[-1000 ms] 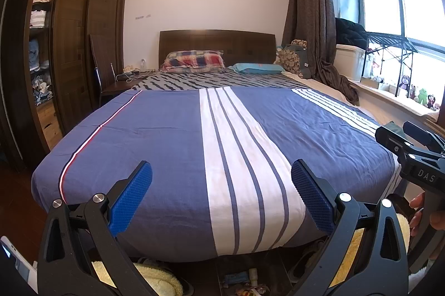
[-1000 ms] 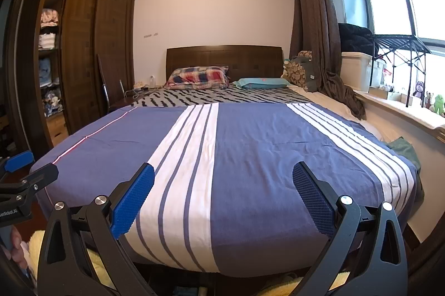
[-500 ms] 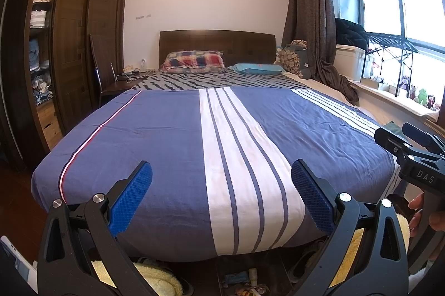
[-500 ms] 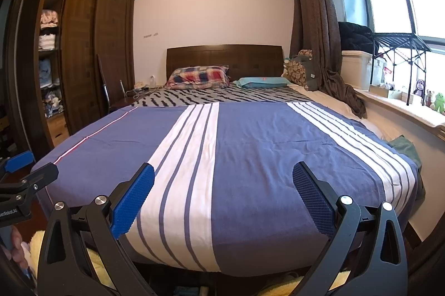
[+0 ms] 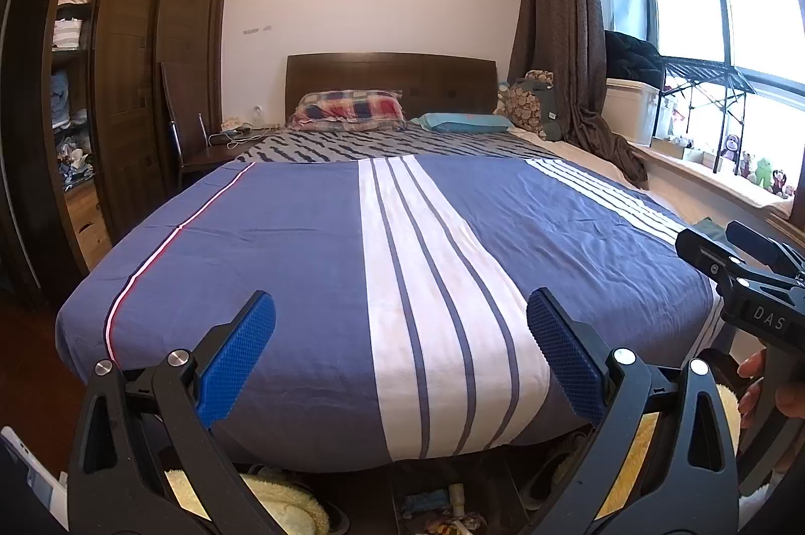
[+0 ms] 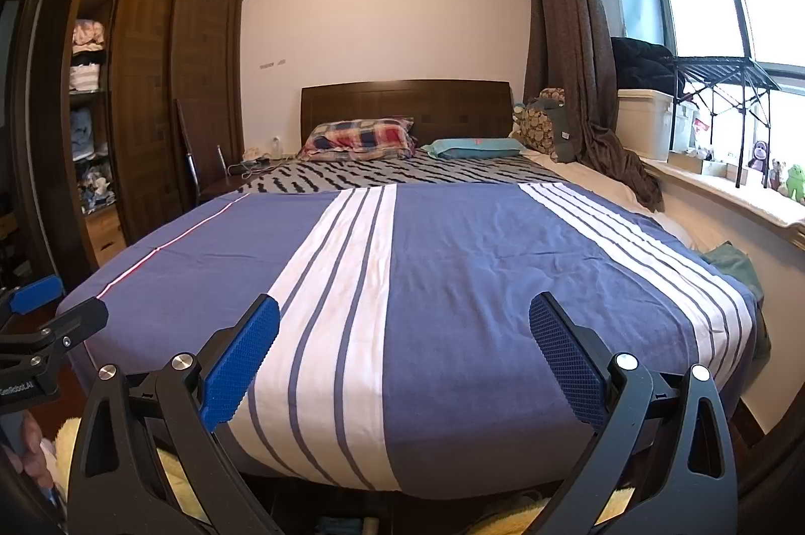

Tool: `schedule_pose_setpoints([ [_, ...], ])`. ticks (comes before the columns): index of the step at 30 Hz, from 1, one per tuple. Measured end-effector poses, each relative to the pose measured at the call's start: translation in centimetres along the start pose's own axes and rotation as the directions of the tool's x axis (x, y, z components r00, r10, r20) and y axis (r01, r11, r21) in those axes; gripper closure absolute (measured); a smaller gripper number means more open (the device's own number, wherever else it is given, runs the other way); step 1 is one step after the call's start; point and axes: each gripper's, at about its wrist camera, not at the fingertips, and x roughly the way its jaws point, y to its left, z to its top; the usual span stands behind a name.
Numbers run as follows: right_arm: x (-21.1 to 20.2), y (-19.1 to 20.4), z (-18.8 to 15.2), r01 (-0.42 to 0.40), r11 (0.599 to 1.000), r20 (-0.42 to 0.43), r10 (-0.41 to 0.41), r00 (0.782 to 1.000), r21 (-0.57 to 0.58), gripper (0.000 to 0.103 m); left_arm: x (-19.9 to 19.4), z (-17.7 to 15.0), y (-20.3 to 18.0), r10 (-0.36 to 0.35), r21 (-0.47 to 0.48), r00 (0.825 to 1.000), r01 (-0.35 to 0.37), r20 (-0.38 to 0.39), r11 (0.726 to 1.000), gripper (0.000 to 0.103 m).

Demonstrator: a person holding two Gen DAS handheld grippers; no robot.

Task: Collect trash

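Both hand-held grippers hang at the foot of a bed, jaws spread wide and holding nothing: the left hand-held gripper [image 5: 401,354] over the white stripes of the blue bedspread [image 5: 282,243], the right hand-held gripper [image 6: 404,356] farther toward the window side. Small bits of trash [image 5: 448,510] lie on the floor under the bed's foot edge, beside a yellow fluffy slipper [image 5: 282,502]. A plaid pillow [image 6: 359,138] rests against the headboard [image 6: 402,102].

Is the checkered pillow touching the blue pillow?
Apart. In the right wrist view, a strip of striped sheet shows between the checkered pillow and the blue pillow.
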Motion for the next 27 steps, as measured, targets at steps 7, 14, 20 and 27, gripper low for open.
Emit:
schedule_pose_setpoints([
  [7,0.04,0.09,-0.07,0.001,1.0,-0.001,-0.001,1.0,0.002,0.003,-0.02,0.02,-0.03,0.0,0.001,1.0,0.0,-0.001,1.0,0.008],
  [14,0.1,0.11,-0.24,0.003,1.0,-0.002,-0.003,1.0,0.003,0.003,0.05,0.0,-0.06,0.001,-0.001,1.0,-0.001,-0.002,1.0,0.008],
  [20,0.08,0.16,-0.38,0.001,1.0,-0.002,-0.001,1.0,0.002,0.003,0.03,-0.05,-0.18,0.002,-0.002,1.0,-0.002,-0.002,1.0,0.008],
  [27,0.08,0.18,-0.4,0.002,1.0,-0.002,-0.002,1.0,0.003,0.003,0.04,-0.04,-0.21,0.003,-0.002,1.0,-0.003,-0.001,1.0,0.008],
])
